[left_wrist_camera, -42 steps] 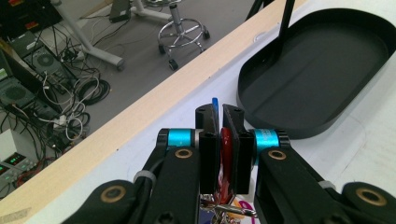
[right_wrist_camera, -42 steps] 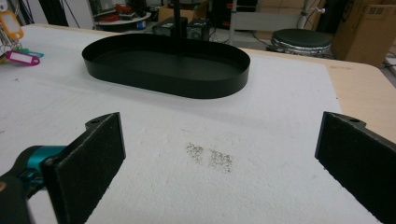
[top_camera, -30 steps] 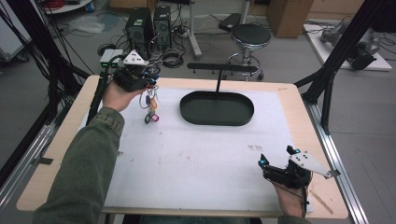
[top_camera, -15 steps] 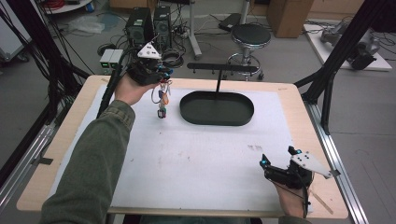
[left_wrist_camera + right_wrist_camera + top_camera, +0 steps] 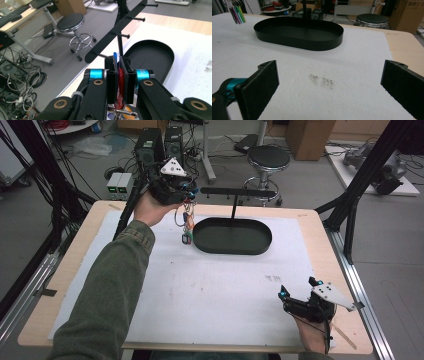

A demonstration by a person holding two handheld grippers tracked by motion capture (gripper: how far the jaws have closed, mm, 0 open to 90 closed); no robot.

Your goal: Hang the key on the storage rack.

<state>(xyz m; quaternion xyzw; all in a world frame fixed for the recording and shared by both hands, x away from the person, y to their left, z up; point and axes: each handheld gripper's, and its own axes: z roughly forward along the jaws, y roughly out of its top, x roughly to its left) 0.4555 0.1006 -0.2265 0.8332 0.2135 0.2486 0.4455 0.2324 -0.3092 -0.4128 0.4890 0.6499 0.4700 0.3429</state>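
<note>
Since a second ago you have lifted your left gripper (image 5: 192,196) toward the black peg rack (image 5: 238,193), jaws clamped on a key bunch (image 5: 187,222) dangling beneath them, while your right gripper (image 5: 283,293) rests wide open.

- The left gripper (image 5: 192,195) is showing a black body with bright blue bands just behind its fingers (image 5: 111,75), and a pale grey plate on top.
- The key bunch (image 5: 187,222) hanging under those fingers is showing red between the pads, with silver rings and pink, green and orange tags below.
- The tray (image 5: 232,249) beyond the fingers is looking matte black, like the rack (image 5: 237,193) standing in it.
- The mat (image 5: 210,285) is lying white with a small grey speckled stain ahead of the right gripper (image 5: 283,296), which is black with teal accents.
- The table (image 5: 312,225) is showing light wood at its edges.
- The sleeve (image 5: 107,290) is looking olive green.
</note>
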